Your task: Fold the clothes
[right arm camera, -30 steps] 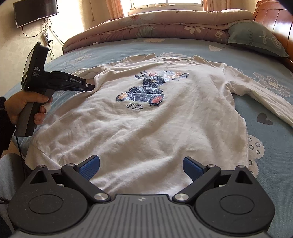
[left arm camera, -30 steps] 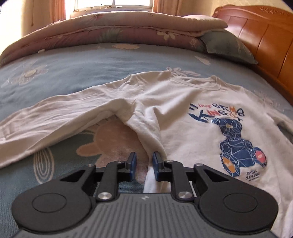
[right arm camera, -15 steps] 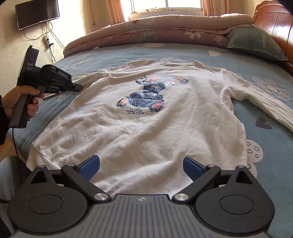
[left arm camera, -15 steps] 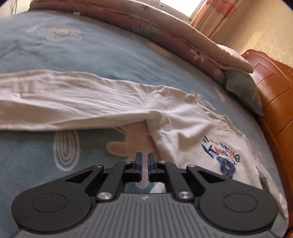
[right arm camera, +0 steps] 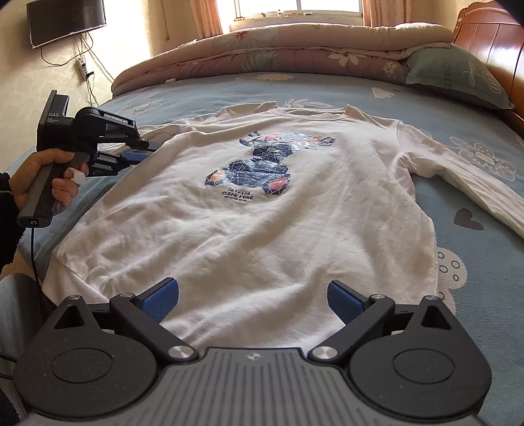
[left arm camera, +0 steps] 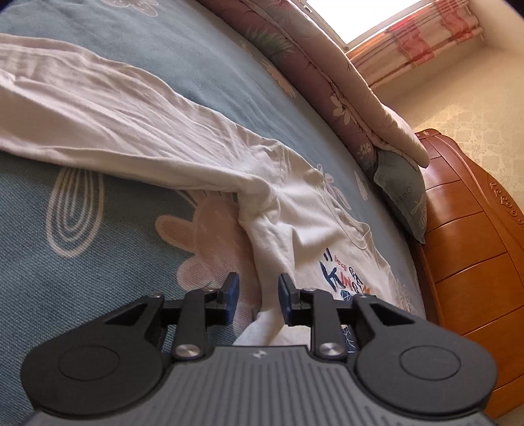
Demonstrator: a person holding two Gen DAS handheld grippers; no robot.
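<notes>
A white long-sleeved shirt (right arm camera: 262, 213) with a blue bear print lies flat, front up, on the blue bedspread (right arm camera: 475, 262). Its left sleeve (left arm camera: 114, 124) stretches out across the bed. My left gripper (left arm camera: 257, 293) is at the shirt's side below the armpit. Its jaws are opening, and the shirt's side edge lies between the blue pads (left arm camera: 231, 290) without being pressed. In the right wrist view a hand holds that left gripper (right arm camera: 144, 152) at the shirt's left edge. My right gripper (right arm camera: 252, 295) stands wide open over the shirt's hem, holding nothing.
A folded quilt (right arm camera: 294, 49) and a green pillow (right arm camera: 455, 78) lie at the head of the bed beside the wooden headboard (left arm camera: 475, 245). A screen (right arm camera: 65, 19) hangs on the left wall. The shirt's other sleeve (right arm camera: 458, 177) runs off to the right.
The left gripper has rolled and shifted along the shirt's side toward the sleeve. Its jaws closed tight, then parted again. The right gripper has kept still.
</notes>
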